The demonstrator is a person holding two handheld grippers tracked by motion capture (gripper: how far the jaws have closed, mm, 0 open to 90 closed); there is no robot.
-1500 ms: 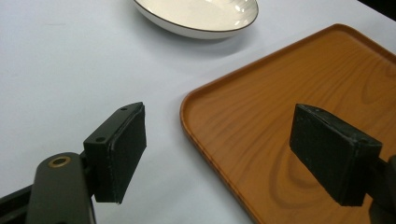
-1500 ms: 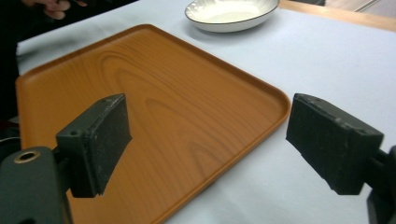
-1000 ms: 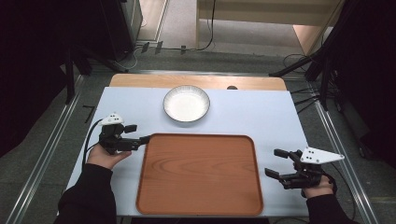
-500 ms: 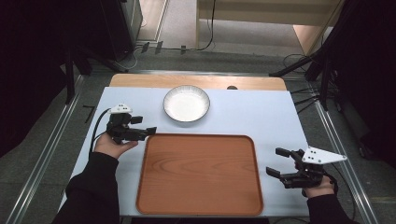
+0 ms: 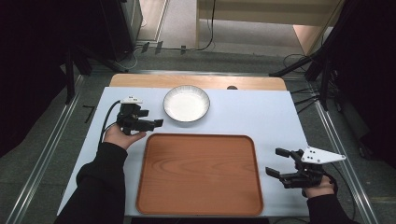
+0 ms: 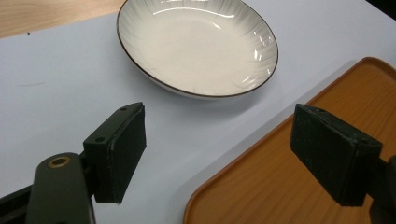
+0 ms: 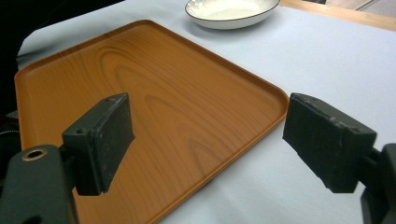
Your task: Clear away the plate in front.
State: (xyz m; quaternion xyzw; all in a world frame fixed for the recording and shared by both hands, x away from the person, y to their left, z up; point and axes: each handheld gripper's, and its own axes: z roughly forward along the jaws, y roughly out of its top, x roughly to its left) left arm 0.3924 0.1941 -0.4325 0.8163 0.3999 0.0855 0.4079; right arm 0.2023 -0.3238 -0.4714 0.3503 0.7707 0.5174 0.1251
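Observation:
A white bowl [image 5: 186,102] with a dark rim sits at the far middle of the table, upright and with nothing in it. A bare wooden tray [image 5: 200,173] lies in front of it. My left gripper [image 5: 156,120] hovers open just left of the bowl, at the tray's far left corner. Through its jaws I see the bowl [image 6: 196,44] close ahead and the tray's corner [image 6: 289,163] at the right. My right gripper [image 5: 275,162] stands open beside the tray's right edge, near the table's front. It faces the tray [image 7: 140,107], with the bowl [image 7: 231,11] far off.
The table has a pale blue top [image 5: 261,116] with a wooden strip [image 5: 154,81] along its far edge. Metal rails and dark stands flank it on both sides.
My left gripper has moved forward and to the right, from the tray's left edge up to beside the bowl. The right gripper has barely moved.

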